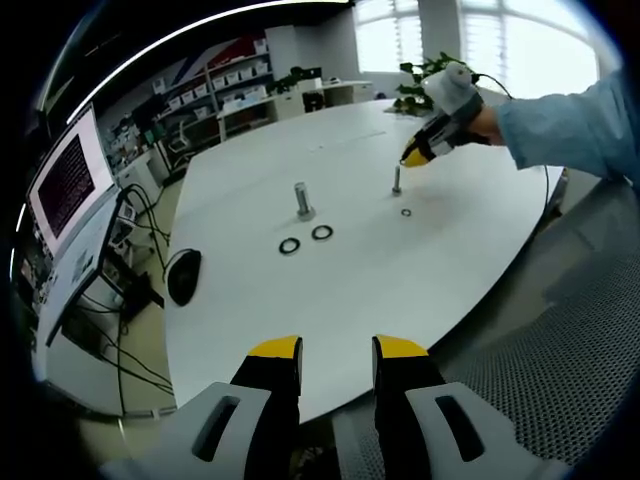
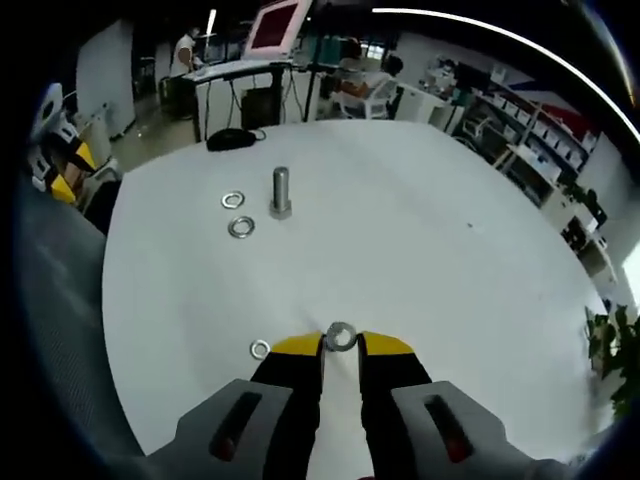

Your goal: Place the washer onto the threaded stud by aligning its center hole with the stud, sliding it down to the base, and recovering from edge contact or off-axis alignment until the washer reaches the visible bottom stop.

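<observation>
- Washer (image 2: pixel 341 336) sits pinched between the yellow tips of the right gripper (image 2: pixel 341 342), flat side up, center hole visible.
- In the left gripper view the right gripper (image 1: pixel 415 157) hovers just above the small threaded stud (image 1: pixel 397 181), tip close to the stud's top; cannot tell if the hole is over the stud yet.
- In the right gripper view the stud is hidden under the held washer, so alignment can't be confirmed there.
- A small loose washer (image 2: pixel 260 349) lies on the white table (image 2: pixel 420 230) just beside the stud.
- Large bolt (image 2: pixel 280 193) stands upright farther off, two bigger washers (image 2: pixel 240 227) flat next to it, untouched.
- Left gripper (image 1: pixel 336 350) hangs back at the table edge, jaws spread, holding nothing.
- Progress judgement: pick done, washer carried to the stud; seating likely just beginning.
- Left to do: center hole on stud, slide down to the base stop, release.
</observation>
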